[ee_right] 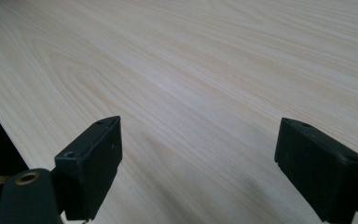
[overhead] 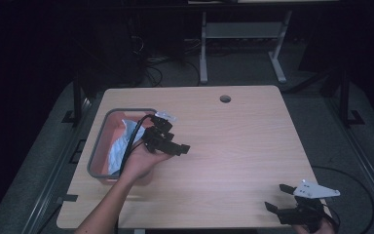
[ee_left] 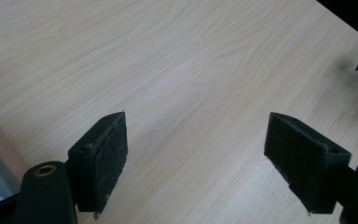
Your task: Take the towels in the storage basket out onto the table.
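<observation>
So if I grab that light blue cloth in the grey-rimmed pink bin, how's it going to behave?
The light blue cloth lies crumpled in folds, so it is probably floppy and will drape when lifted. It looks thin, so likely light. It fills much of the grey-rimmed pink bin, so it may drag along the wall.

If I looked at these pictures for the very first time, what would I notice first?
Probably the grey-rimmed basin at the table's left edge, with light blue cloth bunched inside. Right beside it a hand holds the left tool over the pale wooden table, jaws wide apart with nothing between them. At the near right corner the right tool is open and empty too.
</observation>
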